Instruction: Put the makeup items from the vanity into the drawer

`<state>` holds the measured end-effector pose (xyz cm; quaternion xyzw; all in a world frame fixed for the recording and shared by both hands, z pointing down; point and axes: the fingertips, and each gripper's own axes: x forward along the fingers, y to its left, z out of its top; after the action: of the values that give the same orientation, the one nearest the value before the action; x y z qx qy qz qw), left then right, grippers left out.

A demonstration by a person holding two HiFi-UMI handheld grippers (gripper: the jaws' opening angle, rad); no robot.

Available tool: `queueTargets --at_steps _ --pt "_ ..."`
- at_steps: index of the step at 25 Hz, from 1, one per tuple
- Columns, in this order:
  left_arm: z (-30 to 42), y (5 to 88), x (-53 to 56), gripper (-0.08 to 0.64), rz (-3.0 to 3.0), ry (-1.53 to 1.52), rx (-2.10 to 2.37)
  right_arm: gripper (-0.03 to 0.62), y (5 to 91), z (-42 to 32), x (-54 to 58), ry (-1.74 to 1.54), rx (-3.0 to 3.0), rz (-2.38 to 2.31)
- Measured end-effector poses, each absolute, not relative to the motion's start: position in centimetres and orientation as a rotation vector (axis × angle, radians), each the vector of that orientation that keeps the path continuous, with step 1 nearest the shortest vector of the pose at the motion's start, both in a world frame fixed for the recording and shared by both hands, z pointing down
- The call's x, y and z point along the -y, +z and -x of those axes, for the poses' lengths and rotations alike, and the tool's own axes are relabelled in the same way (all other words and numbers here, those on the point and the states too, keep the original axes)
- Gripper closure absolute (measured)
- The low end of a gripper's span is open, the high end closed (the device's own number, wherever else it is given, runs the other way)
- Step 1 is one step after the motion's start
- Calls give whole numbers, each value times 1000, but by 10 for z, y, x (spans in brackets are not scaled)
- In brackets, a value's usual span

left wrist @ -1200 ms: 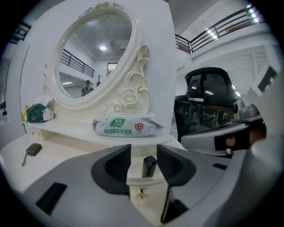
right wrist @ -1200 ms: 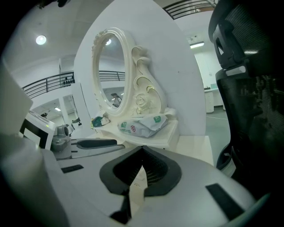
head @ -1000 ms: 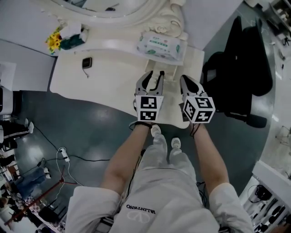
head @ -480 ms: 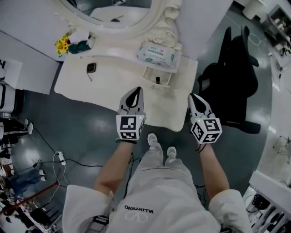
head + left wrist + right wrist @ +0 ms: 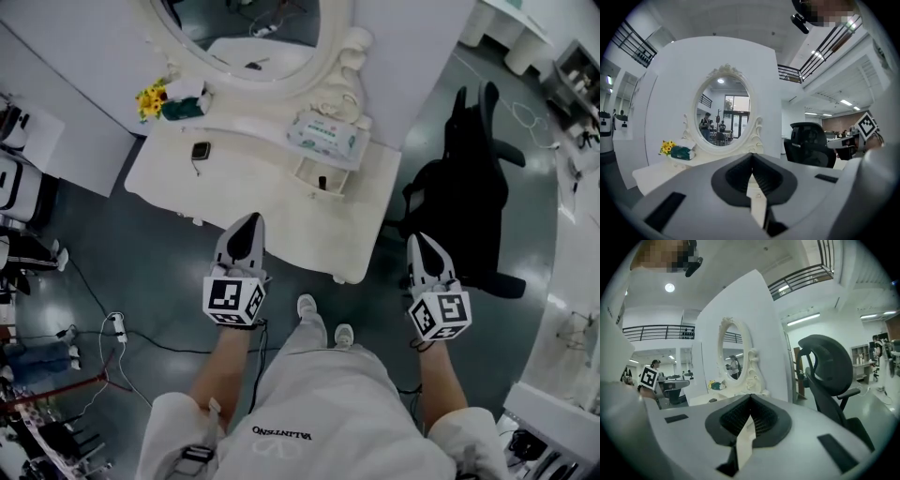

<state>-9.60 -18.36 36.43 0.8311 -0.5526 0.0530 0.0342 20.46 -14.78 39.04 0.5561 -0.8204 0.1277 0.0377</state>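
Note:
The white vanity (image 5: 253,192) stands ahead of me, with its small drawer (image 5: 322,175) pulled open at the right. A small dark item (image 5: 323,183) lies inside the drawer. My left gripper (image 5: 250,219) hangs in front of the vanity's near edge, over the floor, shut with nothing in it. My right gripper (image 5: 419,240) is off the vanity's right end, near the chair, also shut and empty. In the left gripper view the shut gripper (image 5: 751,155) points at the oval mirror (image 5: 723,112). In the right gripper view the shut gripper (image 5: 750,397) faces the mirror (image 5: 733,355) from the right.
On the vanity lie a pack of wipes (image 5: 328,134), a small dark watch-like object (image 5: 200,150), yellow flowers (image 5: 153,97) and a green tissue box (image 5: 186,106). A black office chair (image 5: 464,202) stands at the right. Cables and a power strip (image 5: 114,322) lie on the floor at the left.
Both grippers have drawn back from the drawer toward me and moved apart. The left gripper's jaws stood open in the earliest frame and are now shut.

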Motion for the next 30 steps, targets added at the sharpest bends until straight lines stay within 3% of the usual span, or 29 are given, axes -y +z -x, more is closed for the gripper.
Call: queueTargets --at_steps 12,30 --pt "143 318 122 557 -2493 66 1907 580 348 -263 95 321 2537 -1795" --pt "133 306 79 557 -2494 27 1958 583 345 -278 66 315 2545 -1796"
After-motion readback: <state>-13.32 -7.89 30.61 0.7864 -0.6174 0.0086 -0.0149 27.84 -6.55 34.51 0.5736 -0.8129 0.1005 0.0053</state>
